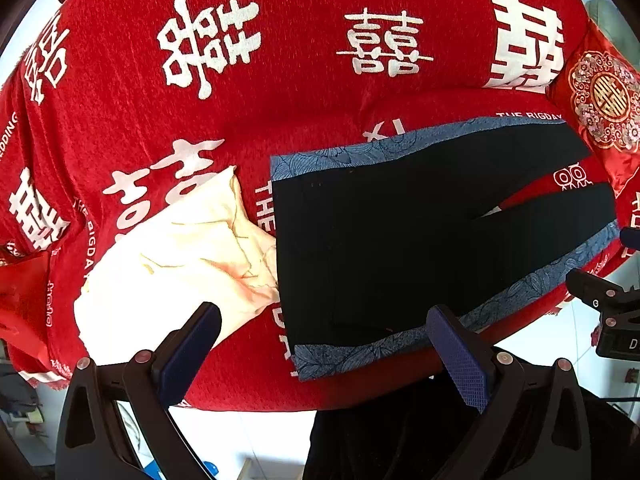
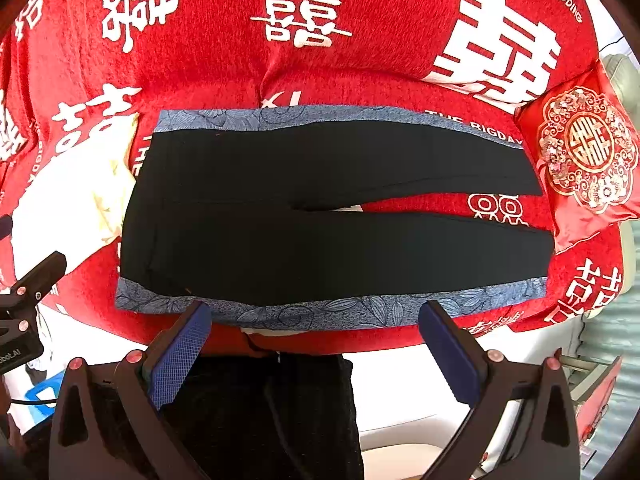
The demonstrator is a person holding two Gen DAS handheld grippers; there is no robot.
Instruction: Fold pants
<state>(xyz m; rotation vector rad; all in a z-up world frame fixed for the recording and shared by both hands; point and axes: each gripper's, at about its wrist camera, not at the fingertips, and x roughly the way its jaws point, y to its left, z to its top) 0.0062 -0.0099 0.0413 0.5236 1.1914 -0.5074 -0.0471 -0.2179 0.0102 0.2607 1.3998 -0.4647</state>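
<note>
Red cloth [image 2: 360,80] printed with white characters covers the sofa in front of you. Your black pants [image 2: 320,208] lie flat across it, waistband left, legs running right toward a red cushion [image 2: 584,152]. A cream cloth [image 1: 180,260] sits just left. Both your left hand-held gripper [image 1: 324,344] and right hand-held gripper [image 2: 316,340] hover spread wide, holding nothing, at the near blue-trimmed edge.
</note>
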